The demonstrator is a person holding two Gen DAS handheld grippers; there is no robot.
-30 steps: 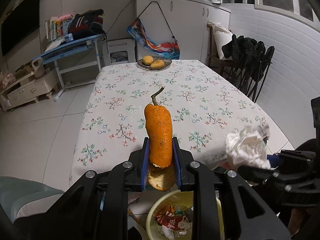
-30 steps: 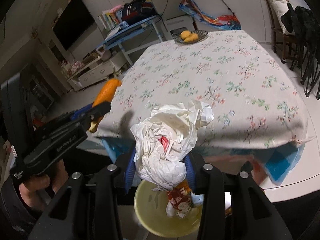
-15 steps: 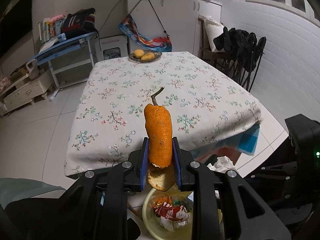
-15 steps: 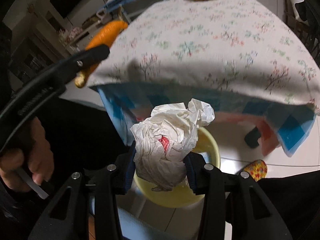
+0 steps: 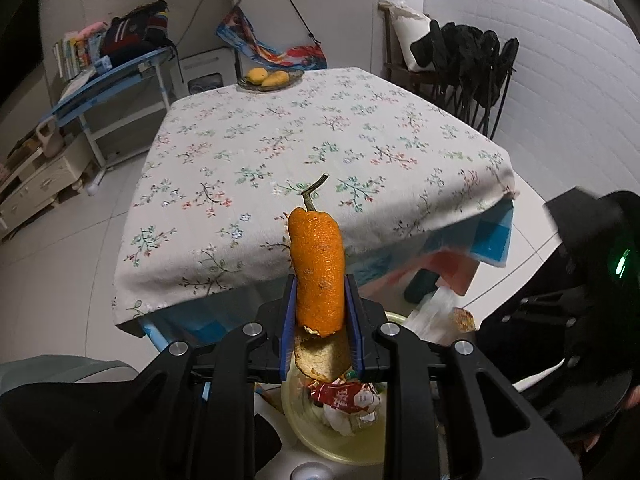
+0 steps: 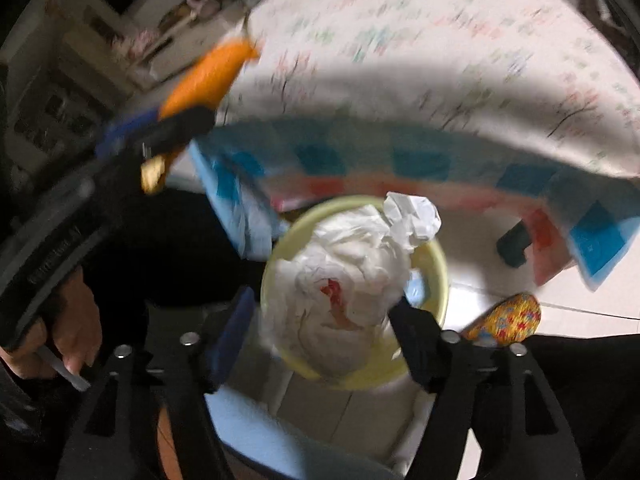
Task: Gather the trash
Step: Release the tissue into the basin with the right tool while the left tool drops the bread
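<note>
1. Peel: the left gripper [image 5: 321,322] is clamped on an orange peel [image 5: 319,270], which stands upright between the blue pads, stem end up; a curled, paler flap of the same peel hangs below the fingertips.
2. Landmark is the yellow bin [image 6: 436,258]. In the left wrist view the bin [image 5: 344,446] sits directly below the left gripper, with a red wrapper [image 5: 344,396] and other scraps inside.
3. The right gripper [image 6: 320,328] is over the bin, fingers spread wider than the crumpled white tissue wad [image 6: 352,276] between them. The frame is motion-blurred, so whether the pads still touch the wad cannot be told. The wad has a red smear on it and overlaps the bin opening.
4. The table with a floral cloth [image 5: 320,140] is beyond the bin; the bin stands on the floor near the table's front edge.
5. A fruit plate [image 5: 270,78] sits at the table's far edge, well apart from the bin.
6. A patterned slipper [image 6: 506,318] is just right of the bin.
</note>
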